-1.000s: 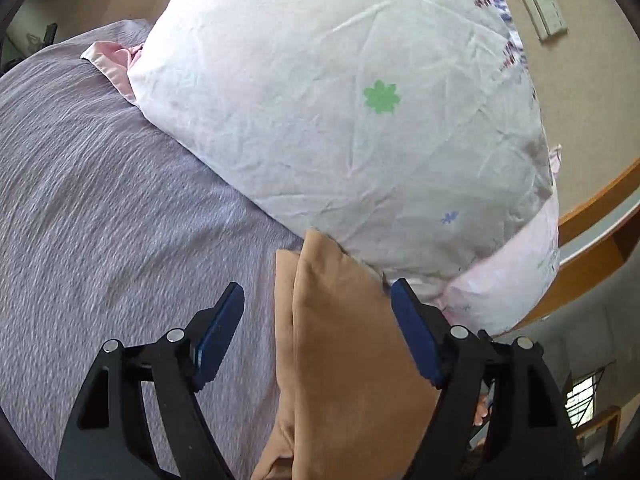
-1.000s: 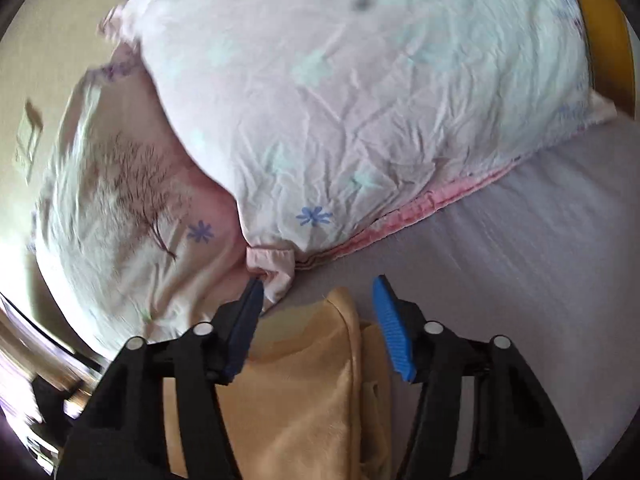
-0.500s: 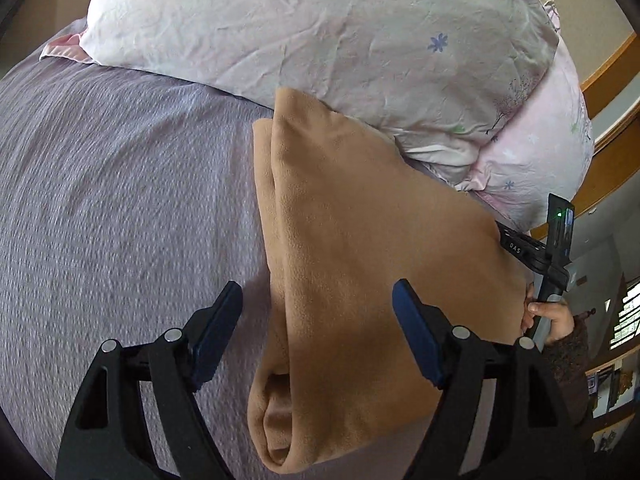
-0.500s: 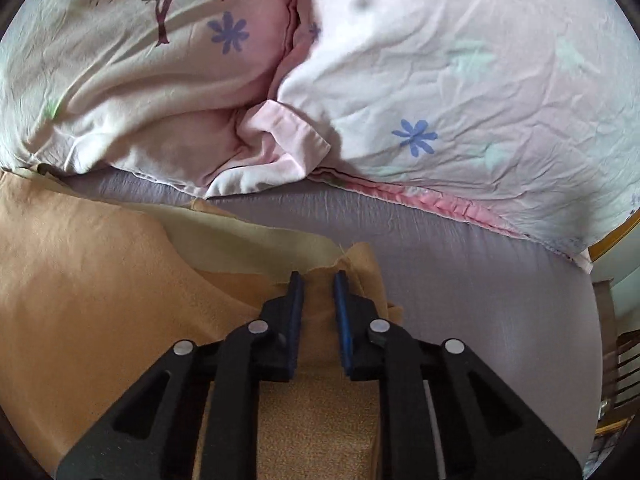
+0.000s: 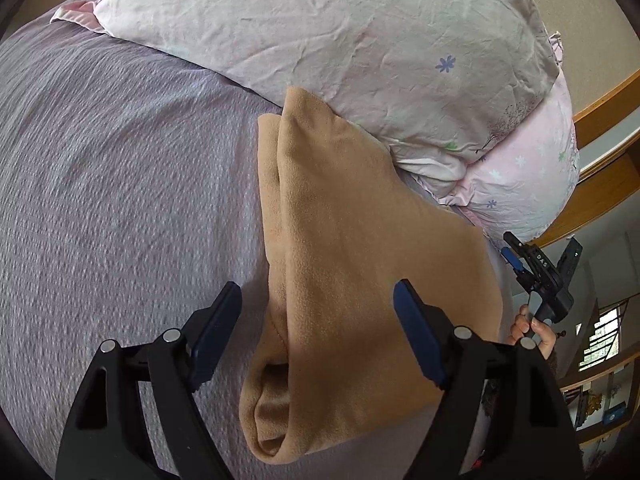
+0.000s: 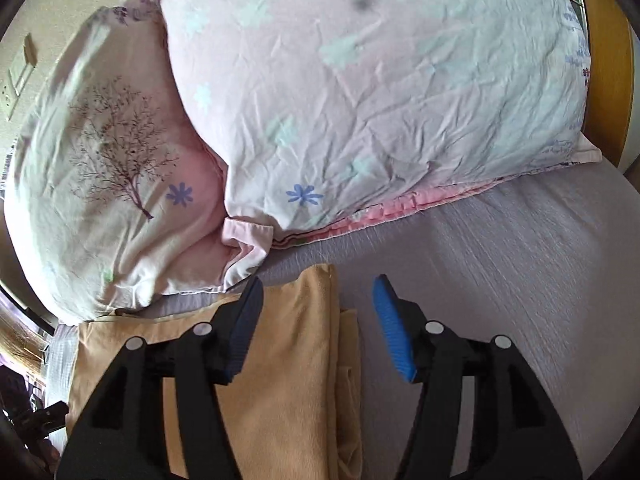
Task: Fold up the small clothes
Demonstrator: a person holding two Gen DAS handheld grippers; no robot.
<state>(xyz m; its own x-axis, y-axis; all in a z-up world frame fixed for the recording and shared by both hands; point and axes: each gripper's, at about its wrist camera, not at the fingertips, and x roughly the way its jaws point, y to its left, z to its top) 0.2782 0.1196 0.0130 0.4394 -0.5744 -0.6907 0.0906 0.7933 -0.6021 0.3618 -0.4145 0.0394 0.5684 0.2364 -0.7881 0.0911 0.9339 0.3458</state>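
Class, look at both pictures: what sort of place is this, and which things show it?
Most likely a bedroom: two floral pillows lie on a bed sheet against a wooden headboard.

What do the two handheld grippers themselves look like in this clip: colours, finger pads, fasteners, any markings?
Both are black plastic frames with silver round rivets. The left gripper has dark navy pads; the right gripper has brighter blue ribbed pads. Its body carries white lettering, seen from the left wrist view.
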